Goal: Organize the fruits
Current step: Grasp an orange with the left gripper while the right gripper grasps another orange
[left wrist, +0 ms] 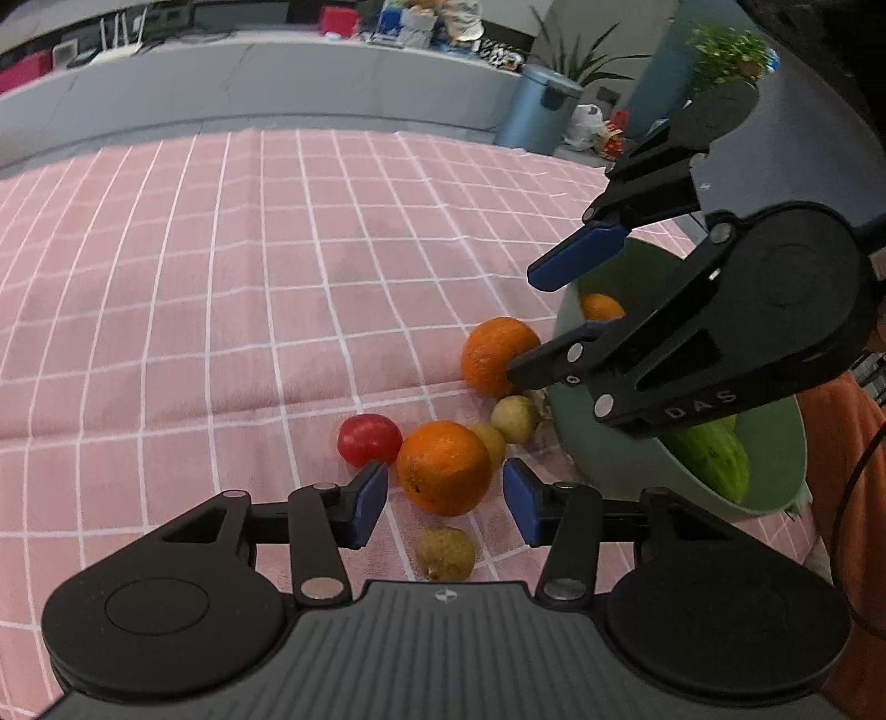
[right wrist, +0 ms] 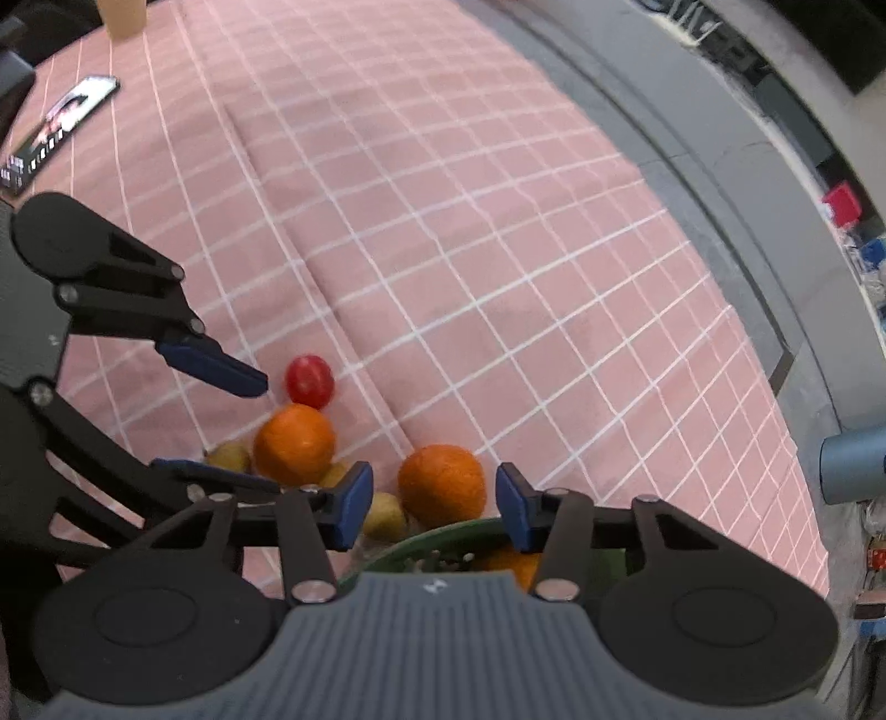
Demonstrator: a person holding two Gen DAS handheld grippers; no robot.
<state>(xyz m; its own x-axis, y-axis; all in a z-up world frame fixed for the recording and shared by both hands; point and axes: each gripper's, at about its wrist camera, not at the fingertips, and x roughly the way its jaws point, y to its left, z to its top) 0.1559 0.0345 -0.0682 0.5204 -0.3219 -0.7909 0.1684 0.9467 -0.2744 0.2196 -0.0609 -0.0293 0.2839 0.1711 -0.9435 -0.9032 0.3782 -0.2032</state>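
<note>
On the pink checked cloth lie two oranges, a red tomato [left wrist: 369, 439] and several small yellow-brown fruits. My left gripper [left wrist: 446, 501] is open, its blue pads either side of the near orange [left wrist: 444, 466], apart from it. A small brown fruit [left wrist: 446, 554] lies just below it. My right gripper [right wrist: 432, 507] is open and empty above the green bowl's rim [right wrist: 443, 531], facing the far orange [right wrist: 441, 484]. The green bowl [left wrist: 775, 471] holds a cucumber [left wrist: 714, 457] and an orange [left wrist: 601, 306]. The right gripper also shows in the left wrist view [left wrist: 526, 321].
A phone [right wrist: 58, 130] and a tan cup [right wrist: 124, 16] lie at the cloth's far left. A grey counter edge [right wrist: 720, 183] runs beyond the cloth. A blue bin [left wrist: 540, 108] and potted plants stand beyond the table.
</note>
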